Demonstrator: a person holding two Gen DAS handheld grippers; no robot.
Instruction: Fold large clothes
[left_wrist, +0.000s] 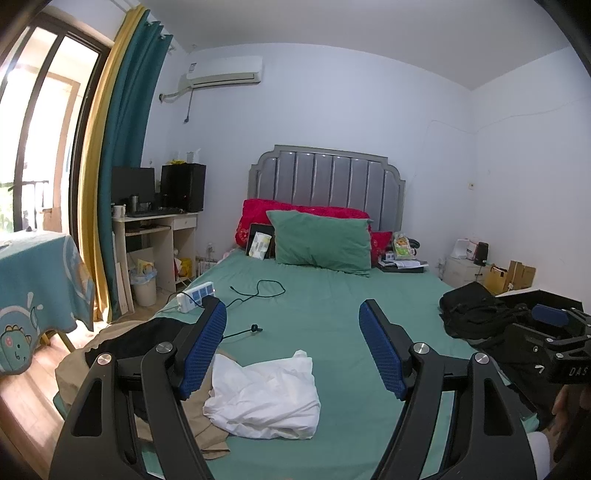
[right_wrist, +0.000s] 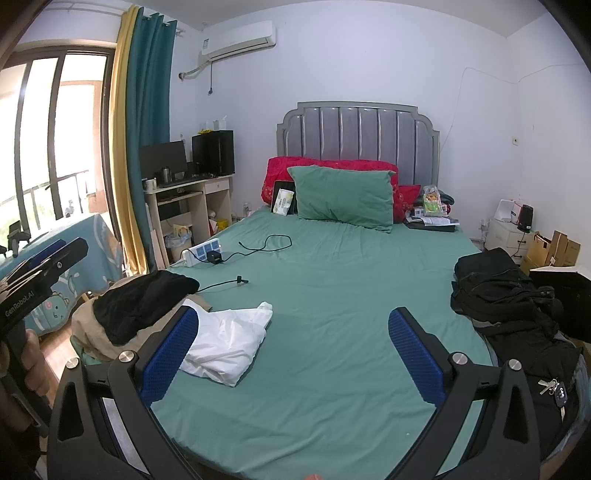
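A green-sheeted bed (right_wrist: 332, 295) is filling both views. A white garment (left_wrist: 266, 398) is lying crumpled near the foot, at seven o'clock beside tan and black clothes (right_wrist: 122, 314). The left tongs (left_wrist: 293, 347) and right tongs (right_wrist: 293, 354) are hovering released, holding nothing. Judging by the rumpled cloth, folding is calling for spreading it flat.

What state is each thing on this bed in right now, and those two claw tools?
left gripper: open, empty
right gripper: open, empty
white garment: crumpled, unfolded
black garment: heaped on tan clothes
tan garment: bunched under others
black backpack: lying at bed edge
power strip: charger plugged in
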